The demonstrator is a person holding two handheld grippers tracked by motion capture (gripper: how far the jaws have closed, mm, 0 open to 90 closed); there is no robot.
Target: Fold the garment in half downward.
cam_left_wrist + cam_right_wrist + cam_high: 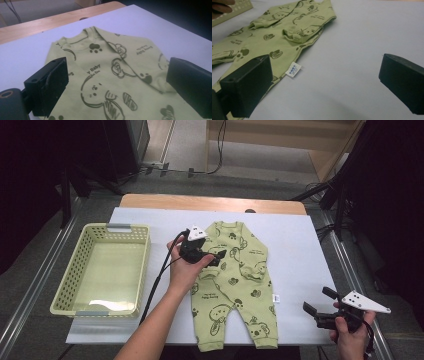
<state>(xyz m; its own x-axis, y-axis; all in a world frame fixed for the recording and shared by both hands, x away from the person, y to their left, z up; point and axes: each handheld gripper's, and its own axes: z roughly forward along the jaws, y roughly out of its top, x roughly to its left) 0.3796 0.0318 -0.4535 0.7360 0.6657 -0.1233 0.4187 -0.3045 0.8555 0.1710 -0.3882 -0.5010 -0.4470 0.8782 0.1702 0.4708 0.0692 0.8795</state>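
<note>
A light green baby romper with dark bear prints lies flat on the white sheet, its neck toward the far side and both sleeves folded in over the chest. My left gripper hovers over the romper's left chest. Its jaws stand open, wide apart above the cloth, with nothing between the pads. My right gripper rests near the front right corner of the sheet, open and empty, pointing toward the romper's right leg. A small white label sticks out from the romper's side seam.
A pale green plastic basket with grey handles stands empty at the left of the table. The white sheet covers the table, whose wooden far edge shows beyond it. Bare sheet lies to the romper's right.
</note>
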